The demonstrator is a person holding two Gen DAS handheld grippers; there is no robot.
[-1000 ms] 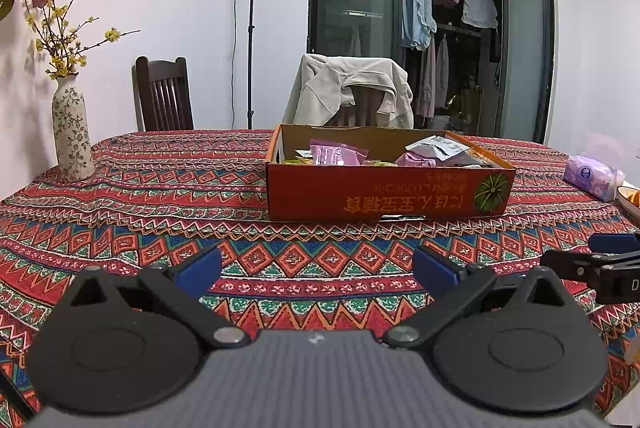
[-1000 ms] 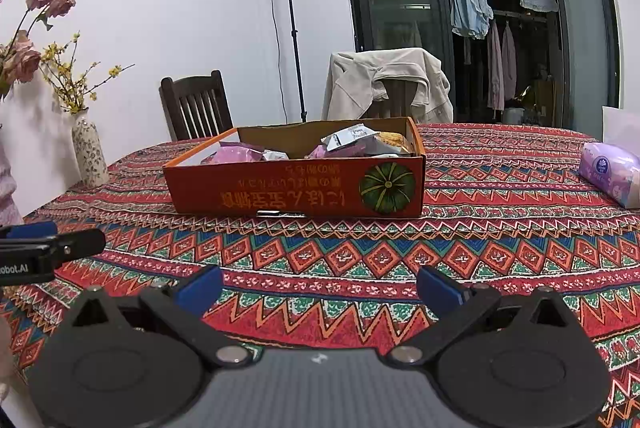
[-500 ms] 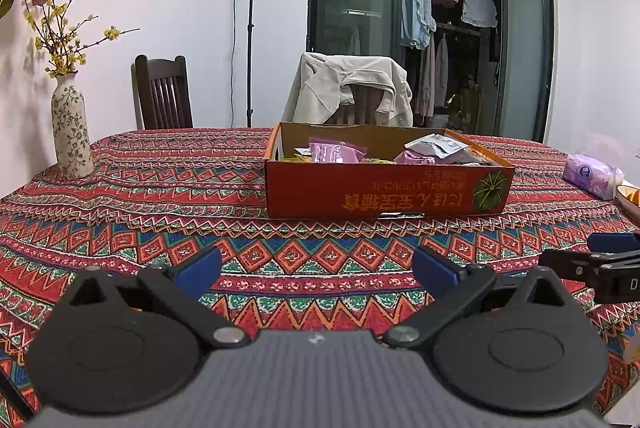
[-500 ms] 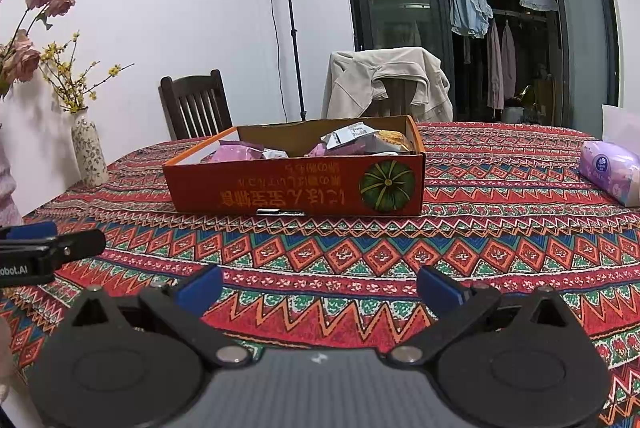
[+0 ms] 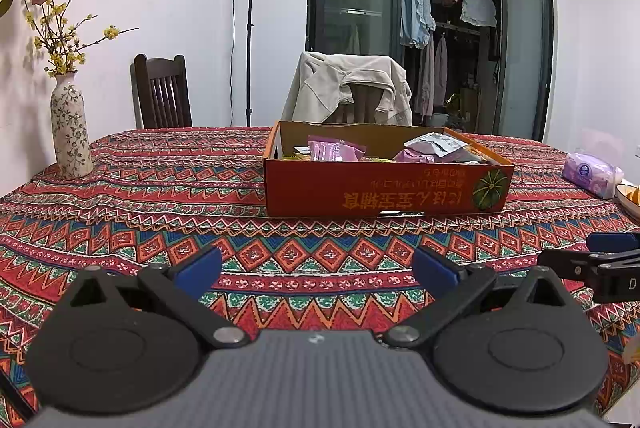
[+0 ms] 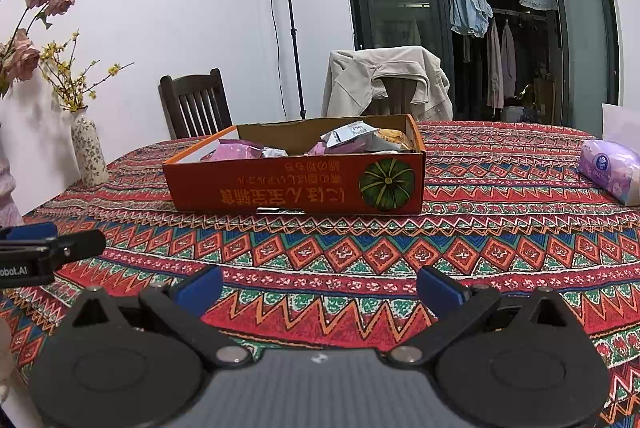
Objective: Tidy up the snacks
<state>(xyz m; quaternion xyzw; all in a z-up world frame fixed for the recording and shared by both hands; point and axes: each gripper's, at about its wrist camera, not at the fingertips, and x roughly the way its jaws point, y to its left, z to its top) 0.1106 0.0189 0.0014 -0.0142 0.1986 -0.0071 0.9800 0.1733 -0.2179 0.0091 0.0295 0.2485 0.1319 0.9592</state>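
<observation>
I am looking across a surface (image 5: 168,196) draped in a red zigzag-patterned cloth, in a white-walled room with dark glass doors and hanging clothes at the upper right of both frames. The orange cardboard box (image 5: 384,184) sits at mid-frame in my left view and just left of centre in my right view (image 6: 296,184), flat on the cloth, its printed side facing me upside down. Inside it I see the snack packets (image 5: 336,150): pink ones toward the left, a silver-grey one (image 6: 352,134) lying higher toward the right.

My left claw (image 5: 316,264) fills the bottom of its frame, blue pads spread wide with nothing between them. My right claw (image 6: 320,282) is likewise spread and empty, well short of the box.

A purple tissue pack (image 6: 612,170) lies at the right edge. A flowered vase (image 5: 70,132) stands at the left, two chairs behind the surface, one draped with a beige jacket (image 5: 348,88).
</observation>
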